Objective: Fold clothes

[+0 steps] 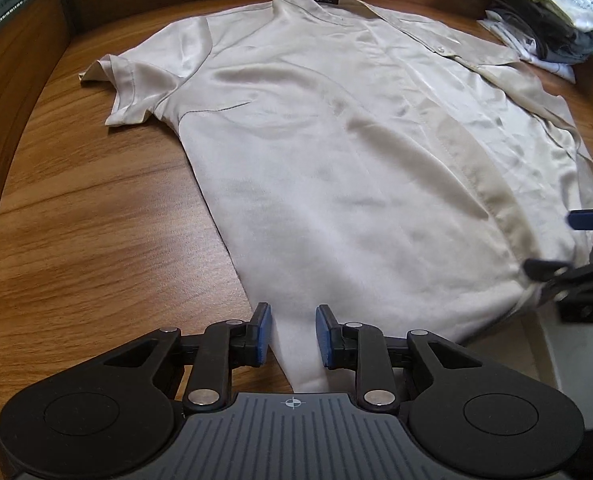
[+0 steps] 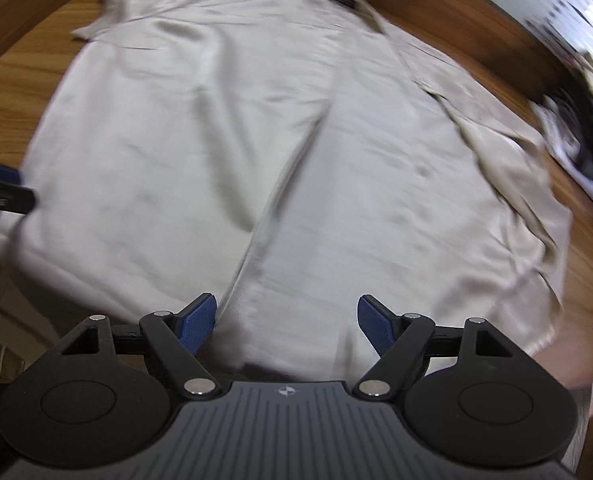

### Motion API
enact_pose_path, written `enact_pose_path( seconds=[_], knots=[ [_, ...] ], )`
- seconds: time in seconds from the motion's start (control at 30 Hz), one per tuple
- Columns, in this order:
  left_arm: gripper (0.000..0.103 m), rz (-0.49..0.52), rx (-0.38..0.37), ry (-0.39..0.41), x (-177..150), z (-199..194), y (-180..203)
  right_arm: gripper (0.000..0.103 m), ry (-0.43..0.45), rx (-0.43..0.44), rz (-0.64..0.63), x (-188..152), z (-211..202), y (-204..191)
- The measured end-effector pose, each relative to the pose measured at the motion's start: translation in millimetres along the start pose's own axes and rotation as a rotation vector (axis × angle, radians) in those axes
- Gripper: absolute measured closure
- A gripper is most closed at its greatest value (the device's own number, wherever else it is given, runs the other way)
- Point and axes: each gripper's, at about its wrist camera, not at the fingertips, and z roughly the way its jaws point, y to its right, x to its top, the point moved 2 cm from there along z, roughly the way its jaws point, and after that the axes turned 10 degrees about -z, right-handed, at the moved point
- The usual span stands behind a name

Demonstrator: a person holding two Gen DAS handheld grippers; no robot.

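Note:
A cream short-sleeved shirt (image 1: 336,152) lies spread flat on the wooden table (image 1: 96,220), collar at the far side and hem toward me. My left gripper (image 1: 293,334) hovers at the shirt's near left hem corner. Its blue pads stand a little apart with a strip of fabric between them, not pinched. In the blurred right wrist view the shirt (image 2: 256,140) fills the frame. My right gripper (image 2: 287,320) stands wide open over the hem near the button placket, holding nothing. It also shows as the right gripper (image 1: 568,240) at the shirt's right hem.
A pile of folded clothes (image 1: 544,36) sits at the far right of the table, also seen as a blurred pile (image 2: 576,132). A raised wooden wall (image 1: 20,60) rims the table's back and left. The table's near edge drops off by the hem.

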Motion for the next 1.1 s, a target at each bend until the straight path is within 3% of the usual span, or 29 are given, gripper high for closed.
enact_pose_path(
  seconds=[0.27, 0.57, 0.7, 0.9, 1.1],
  knots=[
    [0.074, -0.041, -0.003, 0.028, -4.0, -3.7, -4.4, 0.022, -0.043, -0.071, 0.063, -36.5, -9.4, 39.6],
    [0.072, -0.109, -0.016, 0.047, -33.9, -38.0, -22.8, 0.029, 0.075, 0.164, 0.177, -20.8, -27.7, 27.6],
    [0.072, -0.120, -0.010, 0.074, -36.3, -45.5, -28.6, 0.029, 0.095, 0.195, 0.128, -2.3, -22.0, -1.6],
    [0.073, -0.015, -0.064, 0.108, -29.4, -41.0, -5.0, 0.029, 0.076, 0.112, 0.035, 4.3, -6.8, -34.7],
    [0.073, 0.038, -0.067, 0.053, -24.0, -18.1, 11.4, 0.029, 0.059, 0.040, 0.009, -11.0, -4.8, -34.1]
  ],
)
